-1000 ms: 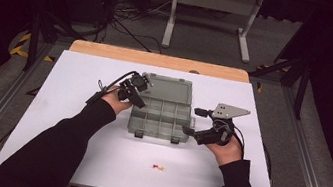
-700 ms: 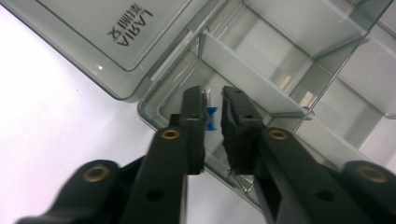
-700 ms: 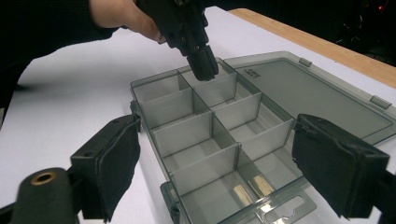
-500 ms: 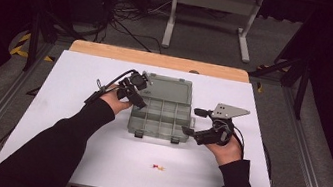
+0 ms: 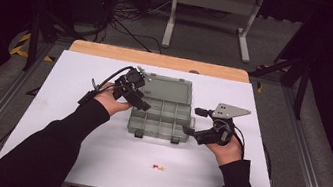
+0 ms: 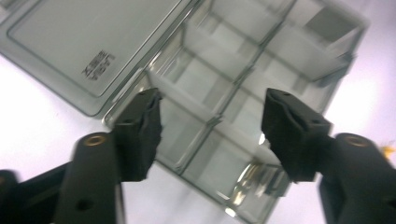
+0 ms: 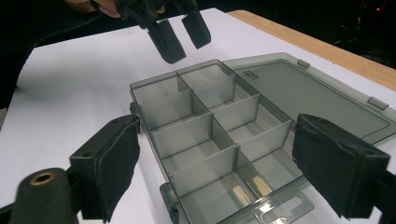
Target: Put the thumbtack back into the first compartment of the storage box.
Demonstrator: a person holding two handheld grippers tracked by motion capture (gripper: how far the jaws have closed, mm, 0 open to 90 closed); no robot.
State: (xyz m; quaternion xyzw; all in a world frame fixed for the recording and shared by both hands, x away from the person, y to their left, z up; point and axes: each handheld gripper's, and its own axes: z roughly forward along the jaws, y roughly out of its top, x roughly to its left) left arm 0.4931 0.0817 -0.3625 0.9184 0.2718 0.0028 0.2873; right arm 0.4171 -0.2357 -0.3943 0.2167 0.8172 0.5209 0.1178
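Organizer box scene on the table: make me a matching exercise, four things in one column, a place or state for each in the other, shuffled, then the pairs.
Things:
1. organizer box
2. lid
3. small red and yellow piece
4. left gripper

Places or states:
A. lies alone on the white sheet, nearer the person than the box
B. laid flat open, on the far side
C. hangs above the box, open, nothing between
D. its divided compartments look empty

Pairs: 1-D, 2-B, 3-A, 4-C
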